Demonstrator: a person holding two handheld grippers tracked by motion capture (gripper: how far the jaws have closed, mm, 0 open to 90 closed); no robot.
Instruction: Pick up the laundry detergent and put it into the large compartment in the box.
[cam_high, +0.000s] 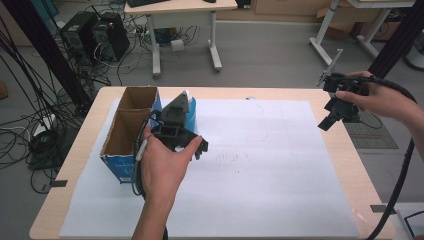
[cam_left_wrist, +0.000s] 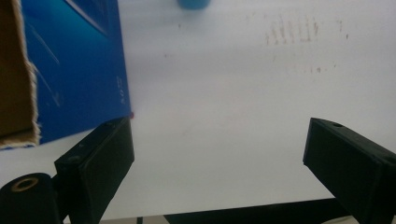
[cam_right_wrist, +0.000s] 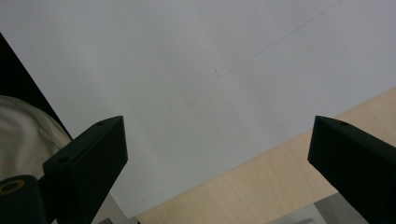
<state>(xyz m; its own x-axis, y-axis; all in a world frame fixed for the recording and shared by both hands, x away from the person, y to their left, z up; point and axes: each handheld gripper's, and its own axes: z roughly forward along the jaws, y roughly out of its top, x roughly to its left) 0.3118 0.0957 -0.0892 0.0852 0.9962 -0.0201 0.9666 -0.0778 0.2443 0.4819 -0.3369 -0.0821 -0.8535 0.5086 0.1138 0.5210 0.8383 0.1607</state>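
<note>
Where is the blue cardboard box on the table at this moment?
In the high view, the blue cardboard box stands open at the table's left side, on the white sheet, beside the left claw.

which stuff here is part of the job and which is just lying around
In the job:
- left tool, open, beside the box
- blue cardboard box, open-topped, two compartments
- blue object past the box, too cut off to name
- white sheet on the table

Lying about:
- right tool, open, held off at the table's right edge
- computer towers and cables on the floor
- desk behind
</note>
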